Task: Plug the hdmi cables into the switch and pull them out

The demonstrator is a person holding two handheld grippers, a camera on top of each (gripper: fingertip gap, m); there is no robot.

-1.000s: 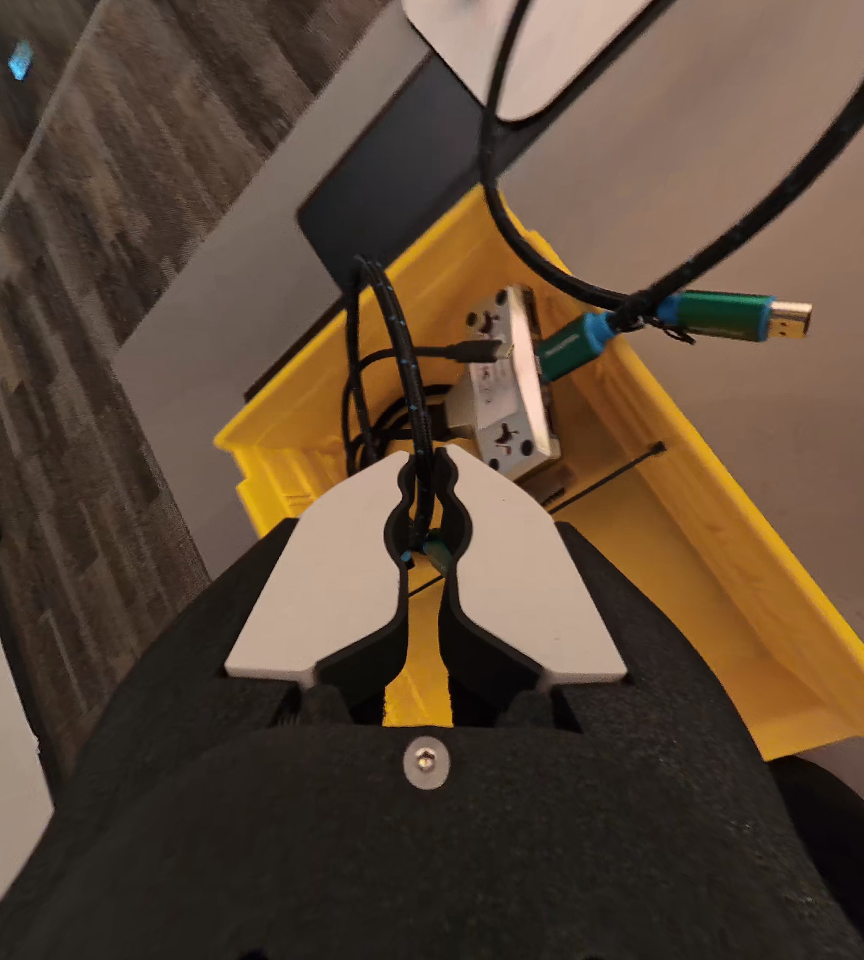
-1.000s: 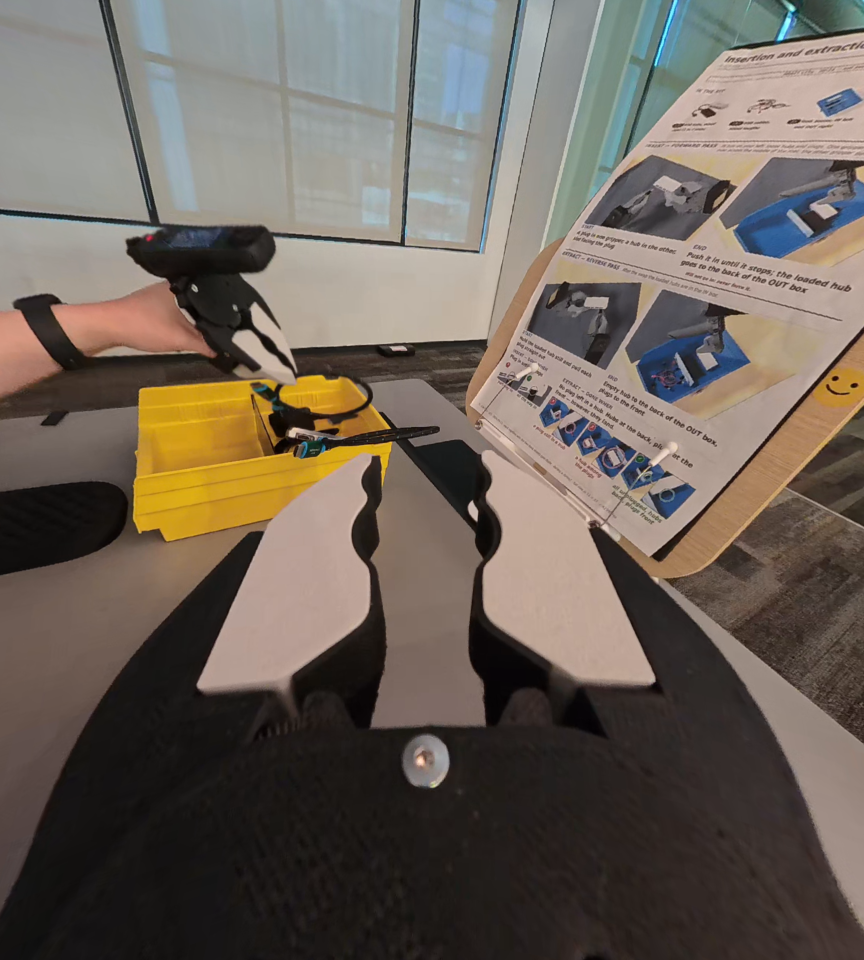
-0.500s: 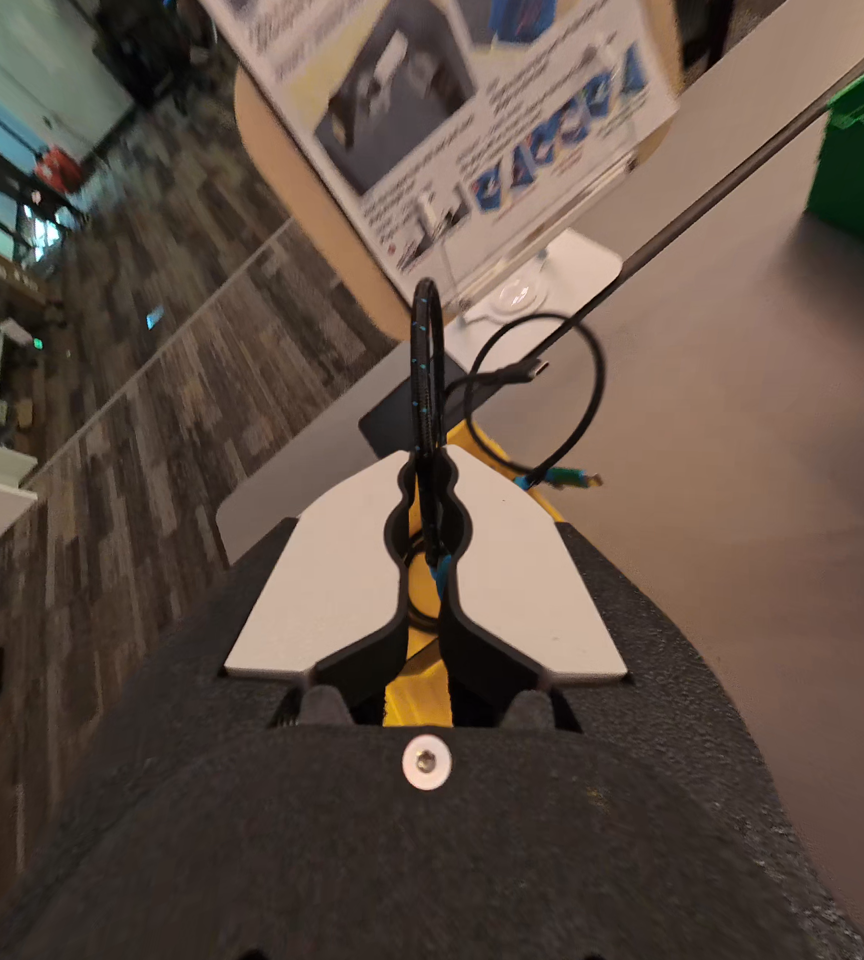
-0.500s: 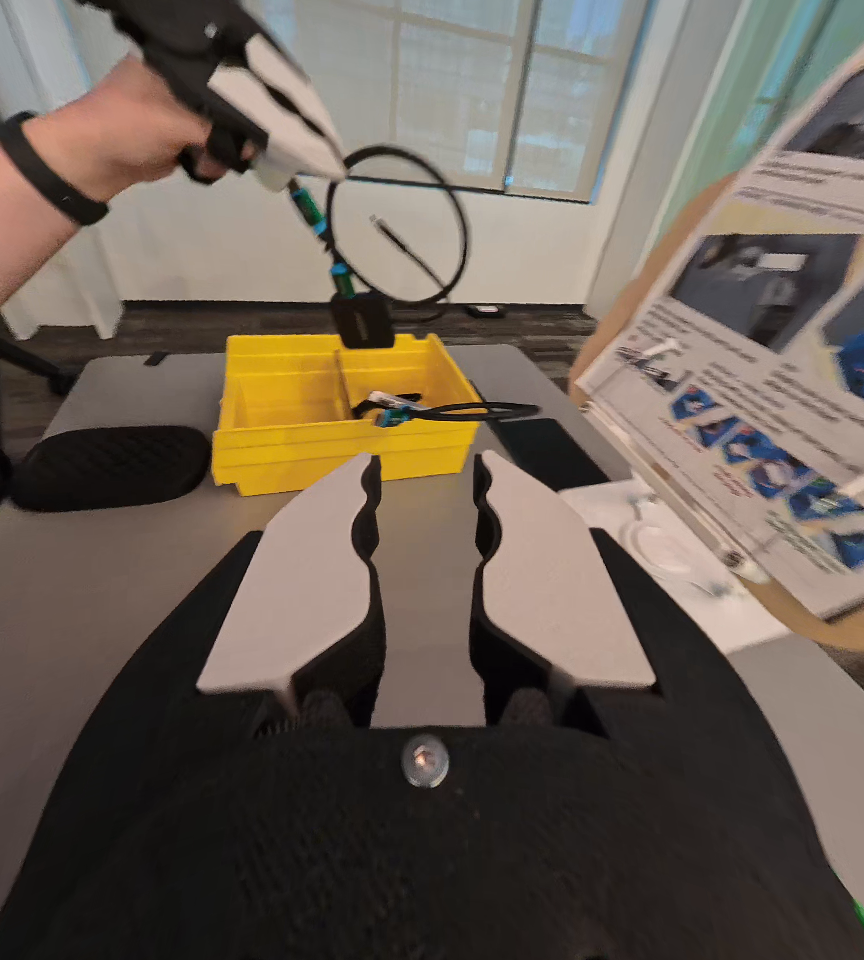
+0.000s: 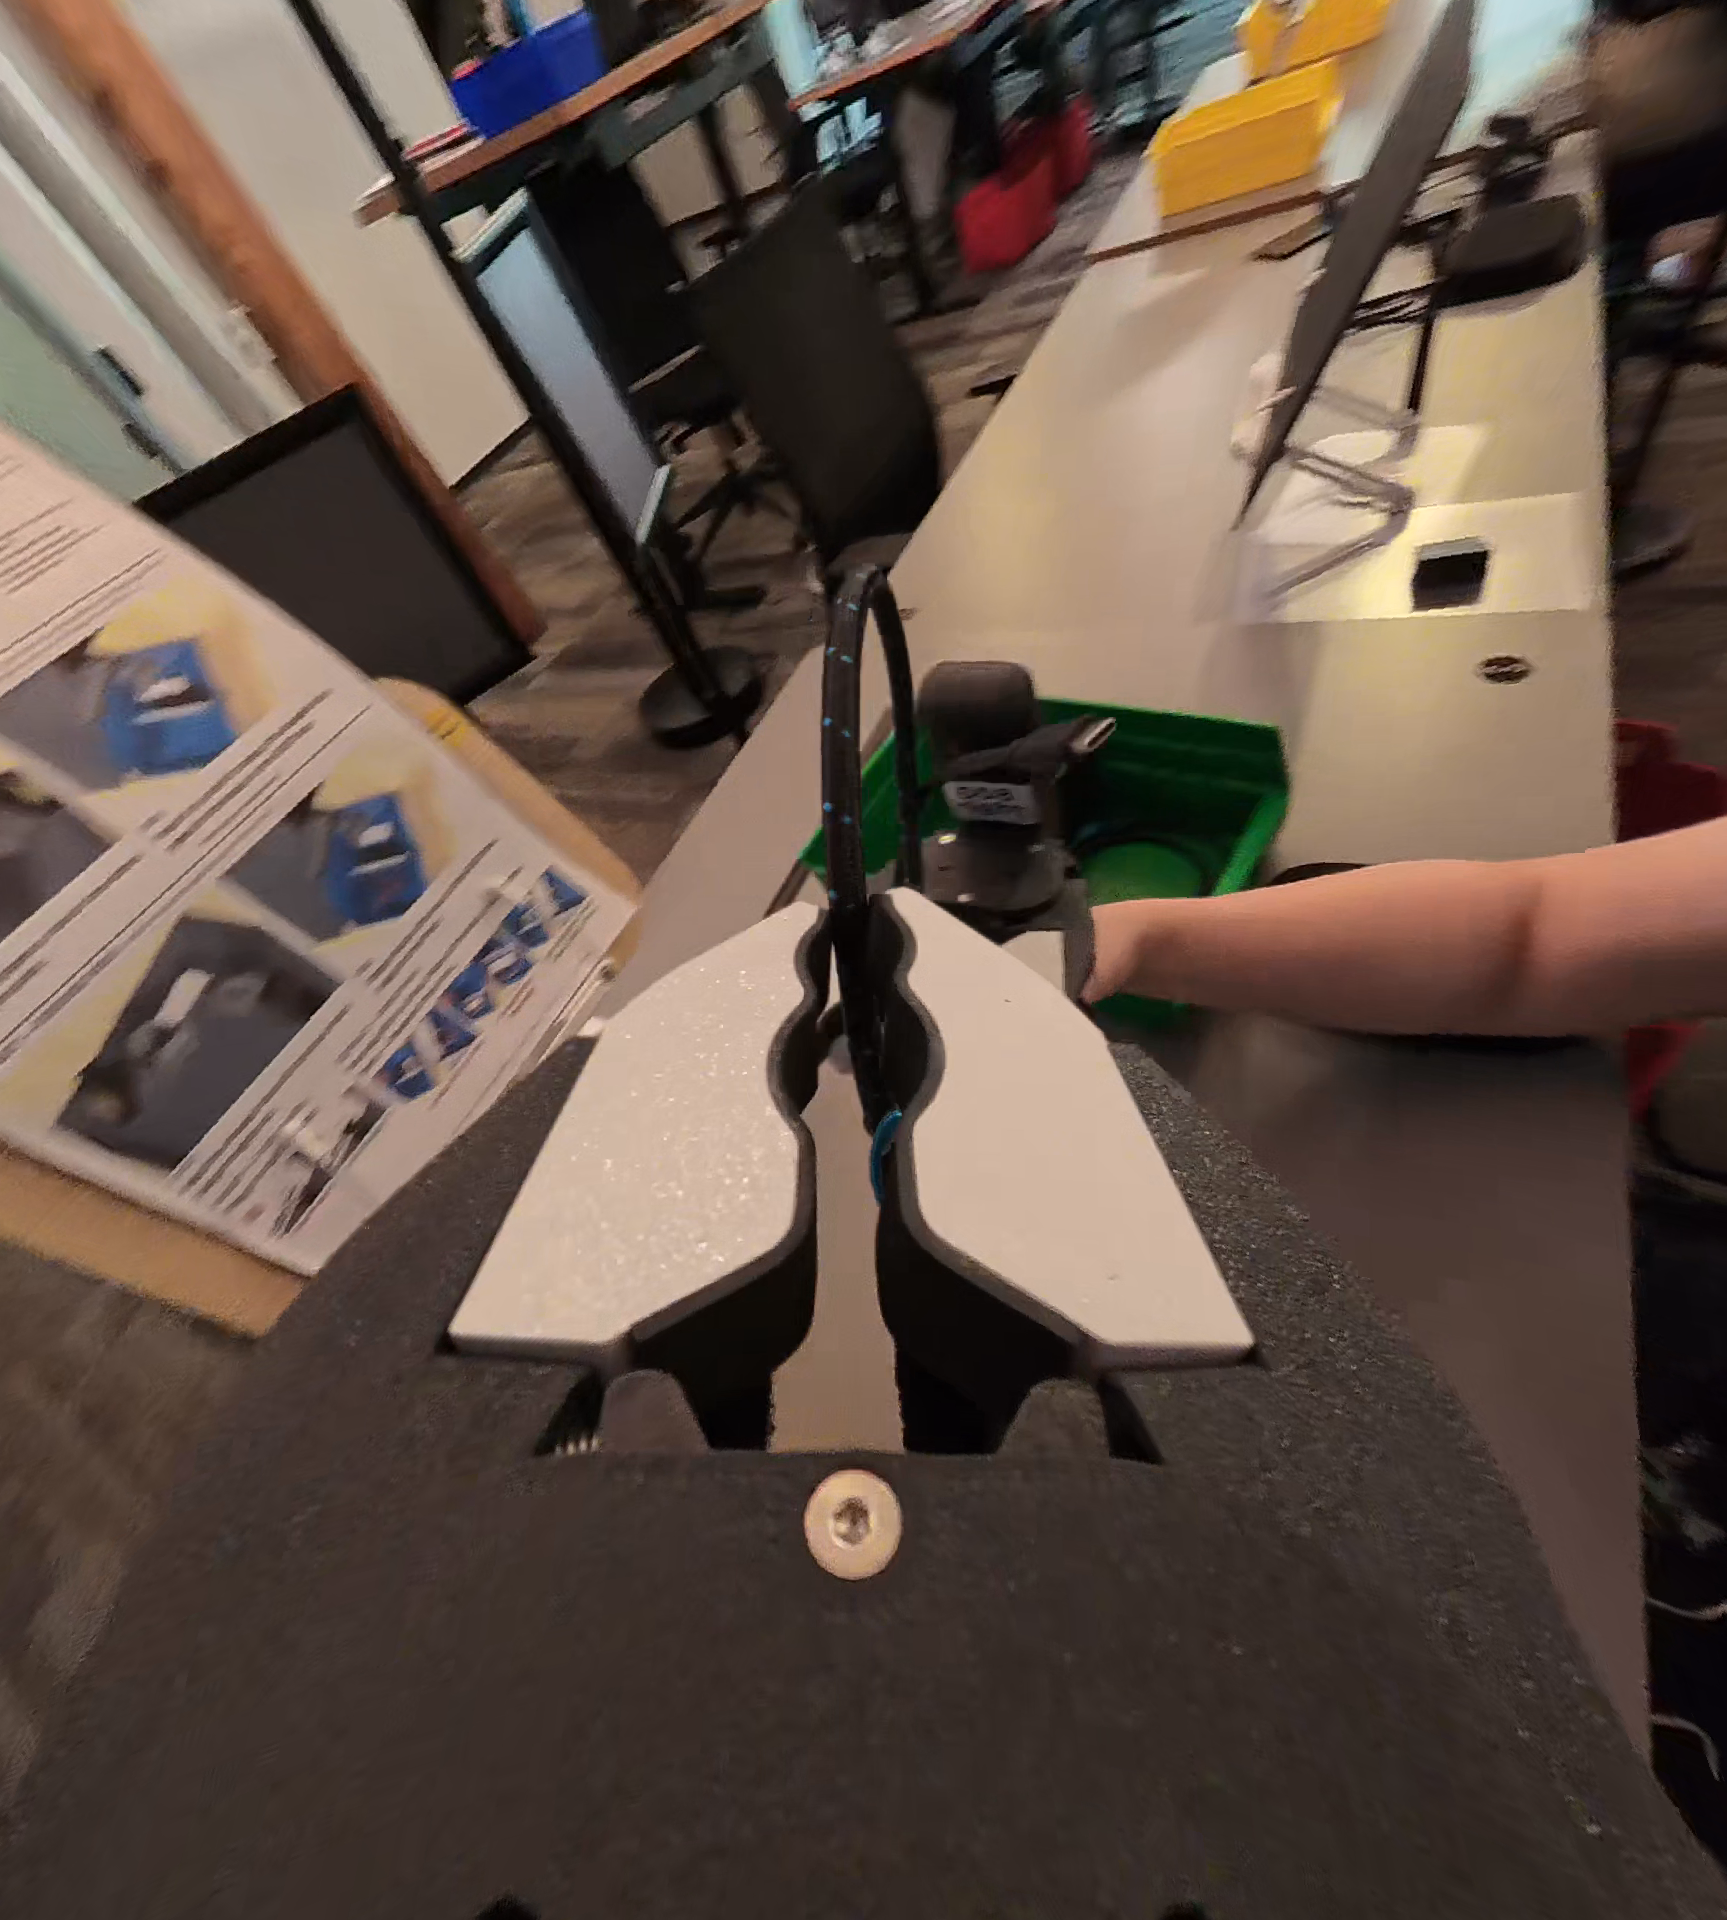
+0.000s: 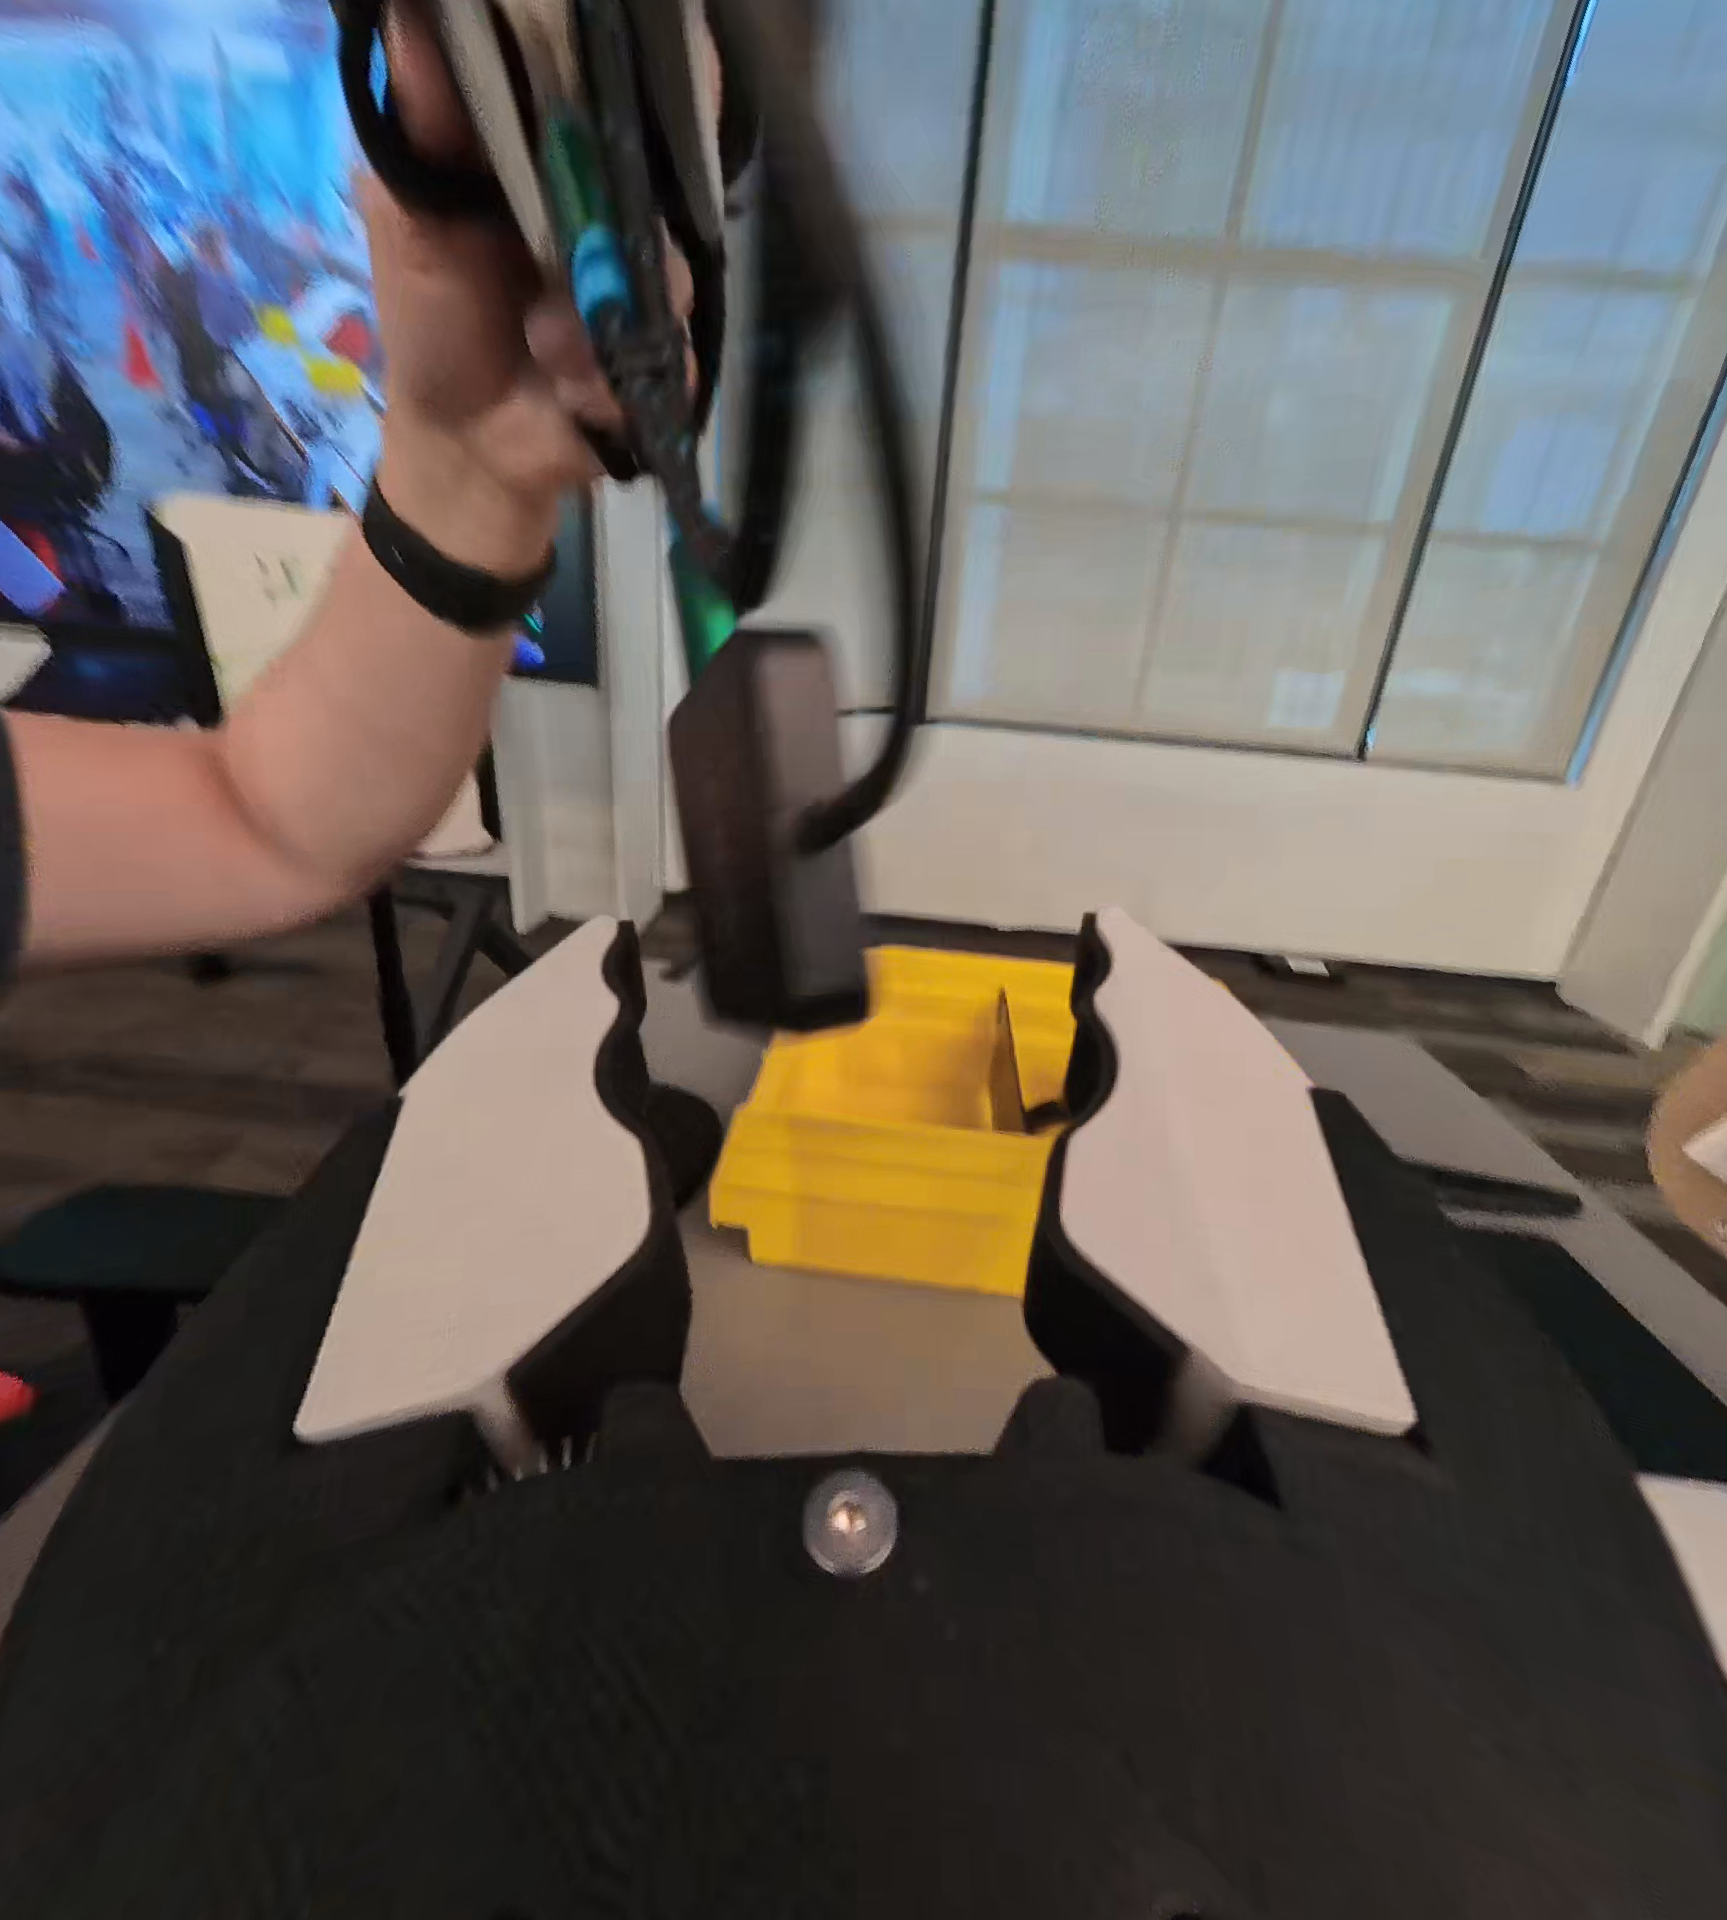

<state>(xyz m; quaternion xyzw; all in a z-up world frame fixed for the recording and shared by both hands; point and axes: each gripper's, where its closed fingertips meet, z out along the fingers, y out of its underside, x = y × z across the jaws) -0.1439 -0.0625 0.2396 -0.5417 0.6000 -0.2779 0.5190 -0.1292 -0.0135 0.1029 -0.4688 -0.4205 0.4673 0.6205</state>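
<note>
Left gripper (image 5: 851, 925) first: its pale, grainy fingers (image 5: 667, 1122) are clenched on a black braided cable (image 5: 843, 790) flecked with blue, which rises from between the tips, arches over and drops away behind them. Just beyond those tips sits the right gripper (image 5: 984, 831), seen from the front, with a bare forearm (image 5: 1461, 945) reaching in from the right, level above the desk (image 5: 1410, 1195). Past that, a green bin (image 5: 1202, 779) rests on the desk, and off to the left of the fingers a printed instruction board (image 5: 215, 883) leans on a wooden stand. Over to the right gripper (image 6: 859, 966): its white fingers (image 6: 495, 1164) are spread wide and released, nothing between them, bare grey desk (image 6: 838, 1351) in the gap. Ahead, between the tips, a yellow plastic bin (image 6: 880, 1195) with a divider stands on the desk. Above it hangs the switch (image 6: 771, 831), a dark matte rectangular box, dangling clear of the bin on a green plug (image 6: 703, 603) and cable, its lower end just over the gap between the open fingers. Higher up, the left hand (image 6: 464, 343), a black band at the wrist, is raised and blurred, holding its gripper with the cable looped around.
</note>
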